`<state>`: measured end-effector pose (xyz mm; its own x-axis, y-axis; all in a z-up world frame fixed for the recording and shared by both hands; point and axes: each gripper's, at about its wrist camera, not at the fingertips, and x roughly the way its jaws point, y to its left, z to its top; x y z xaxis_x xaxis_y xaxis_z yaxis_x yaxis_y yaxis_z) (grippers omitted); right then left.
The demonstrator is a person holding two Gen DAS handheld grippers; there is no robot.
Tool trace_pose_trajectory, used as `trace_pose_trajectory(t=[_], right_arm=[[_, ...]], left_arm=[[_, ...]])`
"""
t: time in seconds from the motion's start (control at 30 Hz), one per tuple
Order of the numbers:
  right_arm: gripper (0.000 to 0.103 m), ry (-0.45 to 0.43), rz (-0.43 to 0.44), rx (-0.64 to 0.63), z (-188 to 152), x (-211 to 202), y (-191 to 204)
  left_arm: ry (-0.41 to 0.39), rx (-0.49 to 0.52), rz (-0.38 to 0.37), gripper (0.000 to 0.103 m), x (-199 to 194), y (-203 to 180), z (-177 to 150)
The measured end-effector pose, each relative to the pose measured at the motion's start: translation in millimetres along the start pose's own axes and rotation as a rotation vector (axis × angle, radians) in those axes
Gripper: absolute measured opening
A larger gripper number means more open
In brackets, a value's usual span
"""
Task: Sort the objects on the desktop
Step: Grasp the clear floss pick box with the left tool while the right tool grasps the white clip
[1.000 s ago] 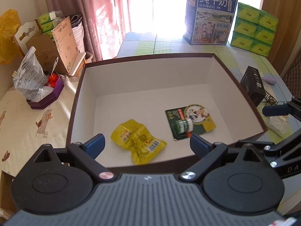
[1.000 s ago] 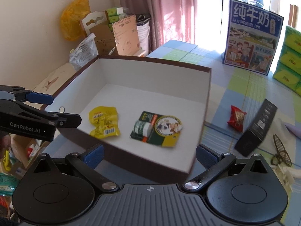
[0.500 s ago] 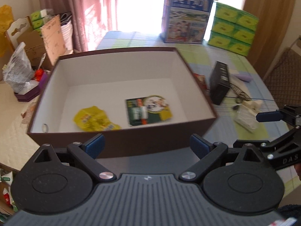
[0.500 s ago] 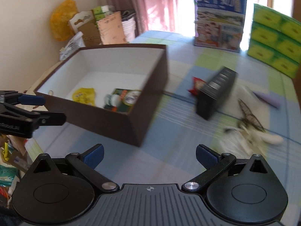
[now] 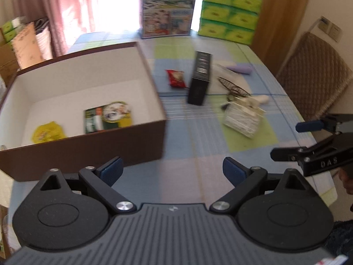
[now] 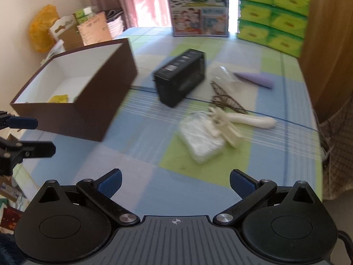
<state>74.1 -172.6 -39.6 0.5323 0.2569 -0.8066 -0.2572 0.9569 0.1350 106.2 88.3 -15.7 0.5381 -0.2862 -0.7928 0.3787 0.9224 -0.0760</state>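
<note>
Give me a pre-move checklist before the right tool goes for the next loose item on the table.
1. Right tool open and empty: ok, pads wide apart with nothing between them.
2. Left tool clear of the path: ok, open and empty, low beside the brown box.
3. Box has room: ok, only the yellow packet and green card lie inside.
4. Nearest target free to grasp: not ok, the white plastic-wrapped pack touches the cream handled item lying across its edge.
5. Black box unobstructed: ok, it lies alone.
6. Red snack packet reachable: cannot tell, hidden in the right wrist view.
</note>
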Motion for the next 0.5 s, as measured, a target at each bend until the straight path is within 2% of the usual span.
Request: trace_pose_trajectory(t=[0.5], right_arm=[[0.101,0.008,-0.058,0.108,-17,7,-82]], left_arm=[[0.03,0.148,-0.081,0.095,66,-81,15]])
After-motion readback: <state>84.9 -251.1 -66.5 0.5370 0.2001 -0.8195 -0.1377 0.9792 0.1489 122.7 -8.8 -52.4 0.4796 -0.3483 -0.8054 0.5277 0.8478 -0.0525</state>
